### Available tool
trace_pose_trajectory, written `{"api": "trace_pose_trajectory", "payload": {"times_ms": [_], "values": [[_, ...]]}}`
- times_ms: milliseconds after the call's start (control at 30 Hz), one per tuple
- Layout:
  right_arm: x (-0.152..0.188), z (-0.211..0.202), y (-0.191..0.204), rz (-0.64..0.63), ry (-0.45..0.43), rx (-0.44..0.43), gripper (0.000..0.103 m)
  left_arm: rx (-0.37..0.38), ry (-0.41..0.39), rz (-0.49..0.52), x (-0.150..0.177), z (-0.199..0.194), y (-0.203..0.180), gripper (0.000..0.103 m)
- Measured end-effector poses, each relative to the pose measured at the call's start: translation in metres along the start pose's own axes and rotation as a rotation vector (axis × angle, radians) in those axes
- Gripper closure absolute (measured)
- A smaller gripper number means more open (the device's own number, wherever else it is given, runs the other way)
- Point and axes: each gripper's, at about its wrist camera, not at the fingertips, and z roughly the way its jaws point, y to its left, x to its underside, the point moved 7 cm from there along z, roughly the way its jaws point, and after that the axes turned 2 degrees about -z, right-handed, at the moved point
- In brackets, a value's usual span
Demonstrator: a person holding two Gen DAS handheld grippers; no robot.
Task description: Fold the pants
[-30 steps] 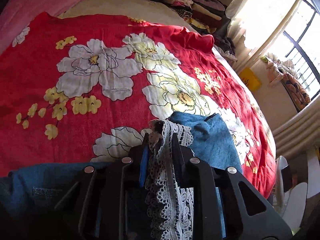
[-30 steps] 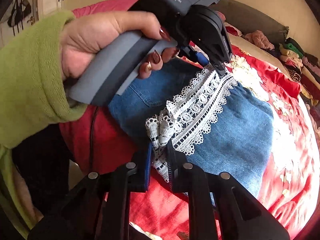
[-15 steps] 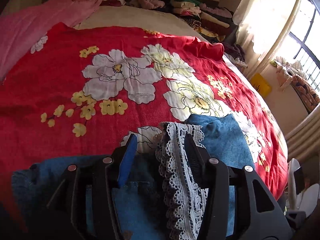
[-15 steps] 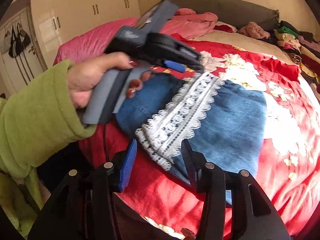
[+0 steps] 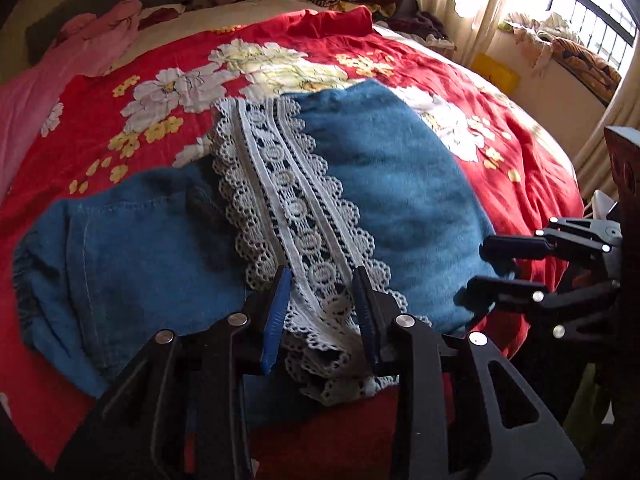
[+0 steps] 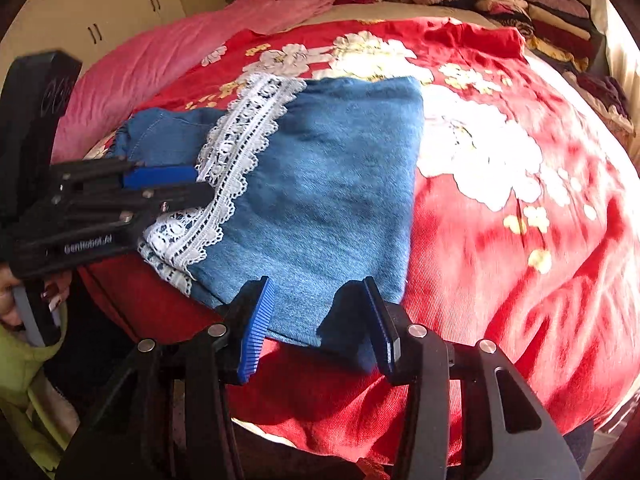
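Blue denim pants [image 5: 396, 184] with a white lace hem band [image 5: 288, 184] lie folded on the red flowered bedspread [image 5: 168, 80], near its front edge. The lace band crosses the top of the denim. My left gripper [image 5: 322, 292] is open, its jaws either side of the near end of the lace. My right gripper [image 6: 318, 304] is open, its jaws over the near right edge of the denim [image 6: 328, 184]. The right gripper also shows in the left wrist view [image 5: 492, 268], and the left gripper shows in the right wrist view [image 6: 172, 188] beside the lace [image 6: 240, 140].
A pink quilt [image 6: 172, 52] lies at the left and back of the bed. Stacks of folded clothes [image 6: 532, 4] sit at the head of the bed. A window and curtain [image 5: 560, 8] stand to the right. The bed's front edge drops away just below the pants.
Both grippers let go of the lace hem and opened. The lace now lies flat across the denim. The right gripper moved right, to the denim's near edge.
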Motion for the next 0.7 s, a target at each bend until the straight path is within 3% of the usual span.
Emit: {"api": "trace_pose_trajectory", "payload": {"times_ms": [67, 200, 333, 500, 700], "values": [[0.004, 0.0, -0.004, 0.013, 0.002, -0.008, 0.06, -0.016, -0.002, 0.017, 0.012, 0.0, -0.003, 0.078], [0.004, 0.002, -0.002, 0.004, 0.004, -0.004, 0.06, 0.029, -0.002, -0.043, 0.014, -0.005, 0.005, 0.078], [-0.001, -0.014, -0.001, 0.014, -0.046, -0.017, 0.058, 0.022, -0.011, -0.047, 0.013, -0.014, 0.004, 0.078], [-0.011, -0.041, -0.008, 0.023, -0.125, 0.013, 0.049, 0.017, -0.052, -0.05, 0.008, -0.031, -0.001, 0.063], [-0.028, -0.059, -0.015, 0.035, -0.182, 0.039, 0.043, 0.013, -0.111, -0.059, -0.002, -0.05, -0.001, 0.062]]}}
